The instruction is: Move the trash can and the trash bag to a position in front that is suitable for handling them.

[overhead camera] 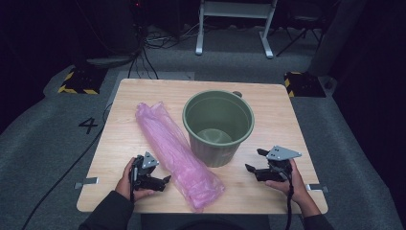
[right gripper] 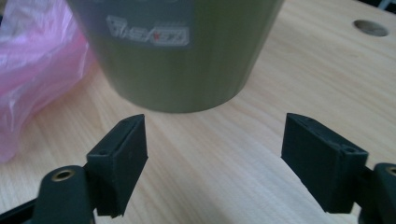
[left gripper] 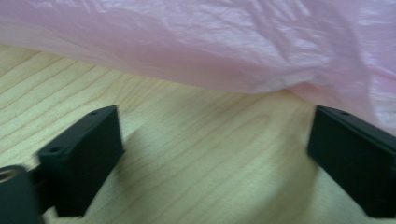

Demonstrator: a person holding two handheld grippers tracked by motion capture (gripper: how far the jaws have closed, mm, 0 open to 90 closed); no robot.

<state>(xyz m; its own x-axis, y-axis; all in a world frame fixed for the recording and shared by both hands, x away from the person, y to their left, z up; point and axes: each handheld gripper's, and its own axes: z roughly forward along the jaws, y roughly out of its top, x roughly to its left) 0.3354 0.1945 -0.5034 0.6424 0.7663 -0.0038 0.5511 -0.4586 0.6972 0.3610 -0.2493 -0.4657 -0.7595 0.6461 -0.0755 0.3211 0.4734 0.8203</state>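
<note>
On table (overhead camera: 124, 96): pink bag (overhead camera: 177, 151) lying flat at nine o'clock of green bucket (overhead camera: 218, 125), unlined; left gripper (overhead camera: 160, 179) and right gripper (overhead camera: 253, 163) both gaping, gripping nothing, work barely starting

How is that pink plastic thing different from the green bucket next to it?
The pink plastic bag lies flat and long, slanting across the table; the green bucket stands upright on its base. The bag is thin, crinkled and see-through; the bucket is stiff, smooth and opaque. The bucket is open at the top and looks empty, with a label on its side; no label shows on the bag. Both rest on the wooden table between the two grippers.
</note>
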